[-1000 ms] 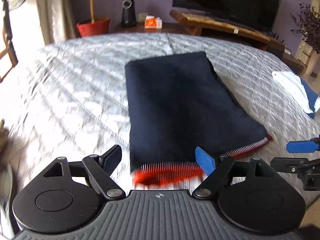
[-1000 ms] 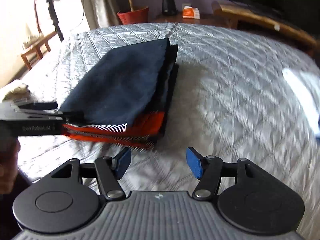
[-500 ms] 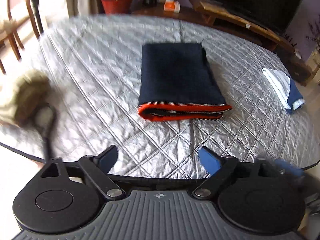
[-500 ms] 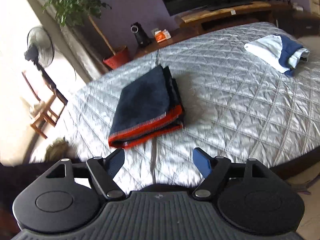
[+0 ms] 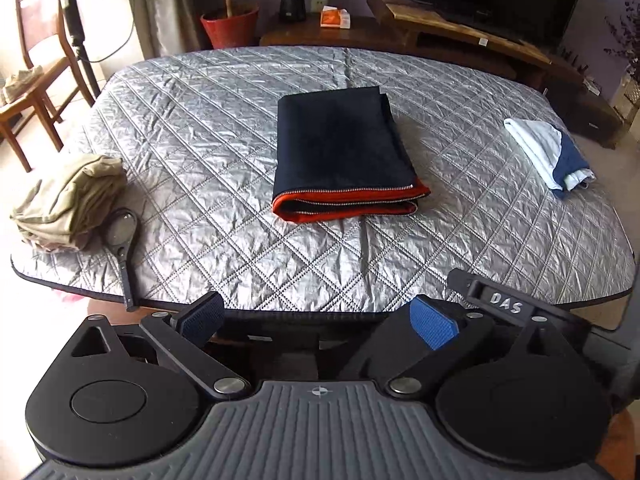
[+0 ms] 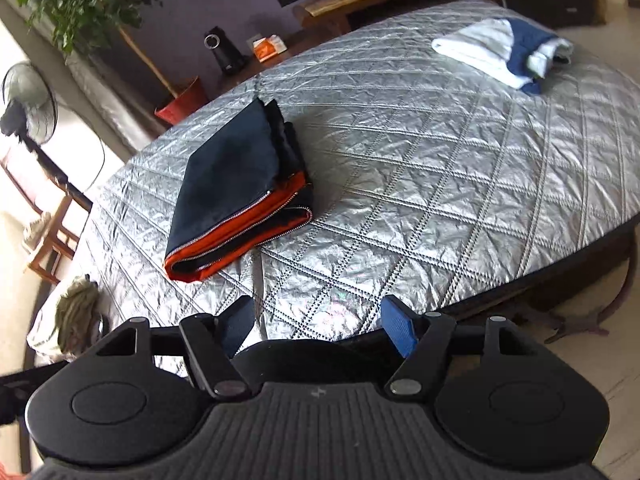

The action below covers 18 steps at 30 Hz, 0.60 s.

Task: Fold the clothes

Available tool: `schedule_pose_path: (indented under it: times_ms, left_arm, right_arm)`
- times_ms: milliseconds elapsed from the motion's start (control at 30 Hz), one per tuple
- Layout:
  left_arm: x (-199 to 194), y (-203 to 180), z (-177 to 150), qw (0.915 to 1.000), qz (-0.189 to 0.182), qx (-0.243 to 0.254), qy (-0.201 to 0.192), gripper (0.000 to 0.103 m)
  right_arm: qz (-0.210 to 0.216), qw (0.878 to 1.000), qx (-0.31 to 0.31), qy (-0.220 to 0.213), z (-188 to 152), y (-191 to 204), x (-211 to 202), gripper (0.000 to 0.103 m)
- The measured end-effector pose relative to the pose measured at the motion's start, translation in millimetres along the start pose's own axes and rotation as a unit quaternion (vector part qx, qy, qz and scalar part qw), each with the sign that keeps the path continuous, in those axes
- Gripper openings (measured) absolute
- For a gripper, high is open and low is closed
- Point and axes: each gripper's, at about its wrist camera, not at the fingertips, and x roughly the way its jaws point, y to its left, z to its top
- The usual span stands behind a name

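A folded dark navy garment (image 5: 340, 148) with an orange lining and a zipper along its near edge lies in the middle of the silver quilted table (image 5: 460, 240); it also shows in the right wrist view (image 6: 236, 196). My left gripper (image 5: 316, 320) is open and empty, held back past the table's near edge. My right gripper (image 6: 318, 328) is open and empty, also back at the near edge; part of it shows at the lower right of the left wrist view (image 5: 504, 304).
A folded white and blue garment (image 5: 548, 152) lies at the table's right side. A crumpled beige garment (image 5: 68, 200) and a black magnifier-like tool (image 5: 122, 240) lie at the left corner. A chair (image 5: 36, 92), fan, plant pot and TV stand surround the table.
Both grippers have let go of the navy garment and pulled back and up from it to beyond the table's near edge. The garment lies folded and still.
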Motion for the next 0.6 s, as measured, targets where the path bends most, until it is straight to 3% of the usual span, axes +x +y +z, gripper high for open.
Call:
schedule_pose_path:
  times_ms: [600]
  left_arm:
    - [-22.9,-10.6,0.4,0.9999,-0.001,0.006,-0.011,0.101]
  right_arm:
    - [-0.006,0.999,-0.049,0.008,-6.0,8.2,1.2,0.069]
